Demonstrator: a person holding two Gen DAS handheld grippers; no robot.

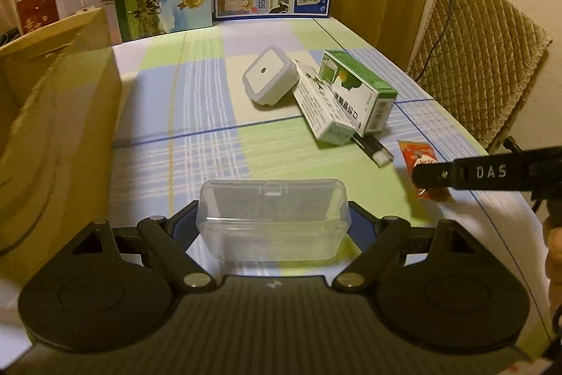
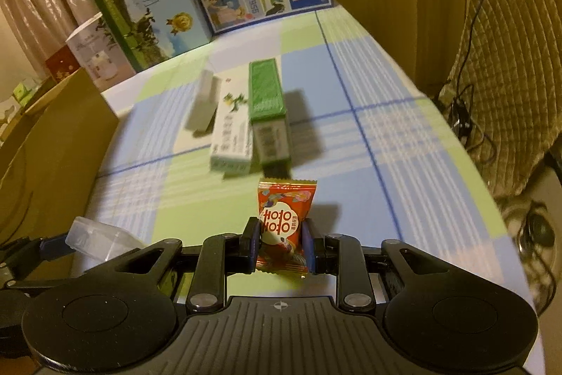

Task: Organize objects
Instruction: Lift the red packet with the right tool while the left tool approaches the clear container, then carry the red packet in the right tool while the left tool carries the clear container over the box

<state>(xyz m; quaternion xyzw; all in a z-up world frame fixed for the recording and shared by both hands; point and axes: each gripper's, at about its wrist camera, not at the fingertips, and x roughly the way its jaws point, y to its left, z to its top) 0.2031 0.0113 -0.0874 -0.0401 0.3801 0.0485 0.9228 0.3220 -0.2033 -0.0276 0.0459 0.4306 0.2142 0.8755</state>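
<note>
Clear plastic case pinched in the left gripper just above the checked tablecloth | red candy packet clamped by right gripper | cardboard box sits left

Red-orange candy packet, clear plastic case, blue-green-white plaid tablecloth.

clear case: glossy see-through plastic | candy packet: shiny crinkled foil | big box: matt brown cardboard | tablecloth: smooth checked cloth | chair cover: quilted fabric | gripper bodies: matt black ribbed plastic
</note>
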